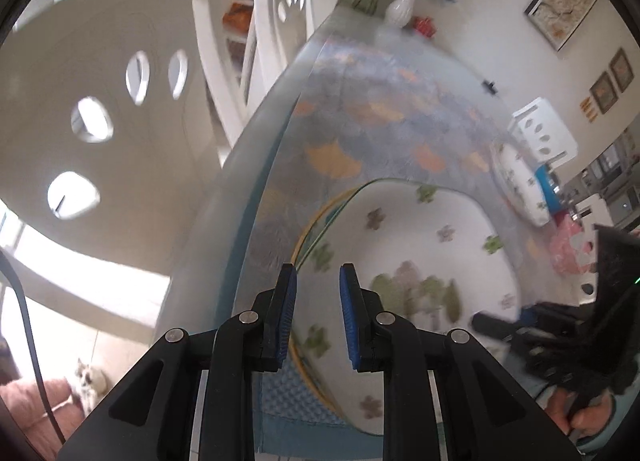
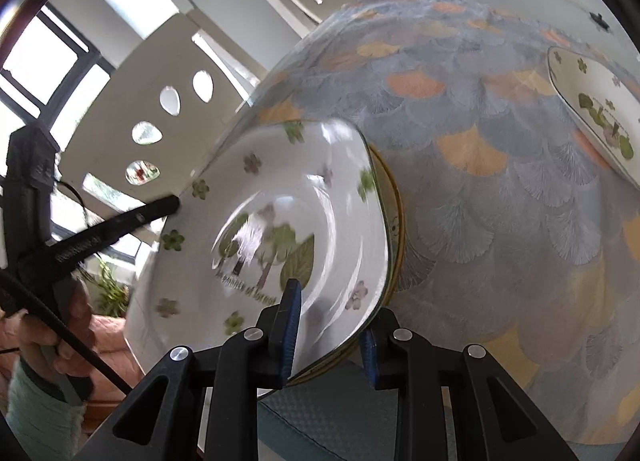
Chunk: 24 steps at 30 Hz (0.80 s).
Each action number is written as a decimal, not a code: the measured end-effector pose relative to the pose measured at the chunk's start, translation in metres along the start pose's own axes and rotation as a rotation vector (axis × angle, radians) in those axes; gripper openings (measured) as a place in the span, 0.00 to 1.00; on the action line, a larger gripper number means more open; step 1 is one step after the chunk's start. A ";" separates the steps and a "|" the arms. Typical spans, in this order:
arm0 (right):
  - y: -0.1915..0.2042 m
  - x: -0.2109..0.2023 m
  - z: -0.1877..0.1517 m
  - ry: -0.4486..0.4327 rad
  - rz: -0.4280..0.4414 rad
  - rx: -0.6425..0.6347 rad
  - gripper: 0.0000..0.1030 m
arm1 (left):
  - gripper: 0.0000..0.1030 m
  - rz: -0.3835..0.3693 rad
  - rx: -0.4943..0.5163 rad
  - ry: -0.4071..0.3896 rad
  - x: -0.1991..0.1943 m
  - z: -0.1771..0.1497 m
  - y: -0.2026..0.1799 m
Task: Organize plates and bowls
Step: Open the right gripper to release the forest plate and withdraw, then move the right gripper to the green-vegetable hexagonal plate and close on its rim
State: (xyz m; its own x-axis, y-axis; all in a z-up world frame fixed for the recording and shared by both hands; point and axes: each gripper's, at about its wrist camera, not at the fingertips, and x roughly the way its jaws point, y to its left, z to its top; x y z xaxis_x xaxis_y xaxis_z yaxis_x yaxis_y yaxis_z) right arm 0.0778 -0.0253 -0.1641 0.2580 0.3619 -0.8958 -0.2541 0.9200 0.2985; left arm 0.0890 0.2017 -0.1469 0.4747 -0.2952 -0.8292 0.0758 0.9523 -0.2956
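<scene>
From my right camera I saw the right gripper (image 2: 326, 335) pinching the near rim of a white square plate (image 2: 280, 221) printed with trees and flowers, one blue pad above the rim and the other below. That plate lay on a yellow-rimmed plate (image 2: 394, 213), both at the edge of the table (image 2: 500, 221) with its fan-patterned cloth. The left gripper (image 1: 318, 317) reached to the plate's far rim with its pads close together; motion blur left me unsure, but nothing seemed to sit between them. A second floral plate (image 2: 592, 109) rested well apart, farther along the table. White chairs (image 1: 100, 101) stood just beside the table edge.
</scene>
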 end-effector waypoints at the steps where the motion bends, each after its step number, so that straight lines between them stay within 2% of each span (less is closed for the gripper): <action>1: 0.004 0.001 0.001 0.010 -0.022 -0.023 0.25 | 0.18 0.005 0.002 -0.009 -0.004 0.004 -0.001; 3: 0.007 0.002 0.002 0.034 -0.039 -0.047 0.25 | 0.18 0.010 0.016 -0.028 -0.013 0.011 -0.005; 6: -0.003 -0.012 0.000 0.041 -0.001 -0.012 0.24 | 0.19 -0.016 0.057 -0.072 -0.028 0.025 -0.019; 9: -0.013 -0.038 0.001 -0.010 -0.047 -0.005 0.24 | 0.20 -0.035 0.106 -0.110 -0.039 0.040 -0.037; 13: -0.025 -0.087 0.009 -0.137 -0.135 -0.018 0.25 | 0.20 -0.096 0.173 -0.174 -0.053 0.065 -0.070; 15: -0.033 -0.111 0.016 -0.179 -0.231 -0.013 0.39 | 0.20 -0.125 0.219 -0.196 -0.055 0.075 -0.088; 16: -0.039 -0.122 0.017 -0.199 -0.270 0.004 0.54 | 0.20 -0.136 0.258 -0.203 -0.056 0.080 -0.102; 17: -0.047 -0.136 0.016 -0.223 -0.315 0.034 0.62 | 0.20 -0.141 0.294 -0.210 -0.055 0.084 -0.115; 22: -0.093 -0.184 0.013 -0.304 -0.408 0.185 0.63 | 0.21 -0.199 0.392 -0.204 -0.049 0.094 -0.169; 24: -0.110 -0.203 0.009 -0.356 -0.486 0.231 0.63 | 0.29 -0.207 0.414 -0.196 -0.046 0.098 -0.190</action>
State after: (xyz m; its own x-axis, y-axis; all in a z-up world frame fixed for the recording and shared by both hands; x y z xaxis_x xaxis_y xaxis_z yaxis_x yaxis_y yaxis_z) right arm 0.0614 -0.1983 -0.0123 0.5969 -0.1129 -0.7944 0.1662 0.9860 -0.0153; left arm 0.1388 0.0415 -0.0060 0.5659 -0.4993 -0.6562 0.5089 0.8376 -0.1985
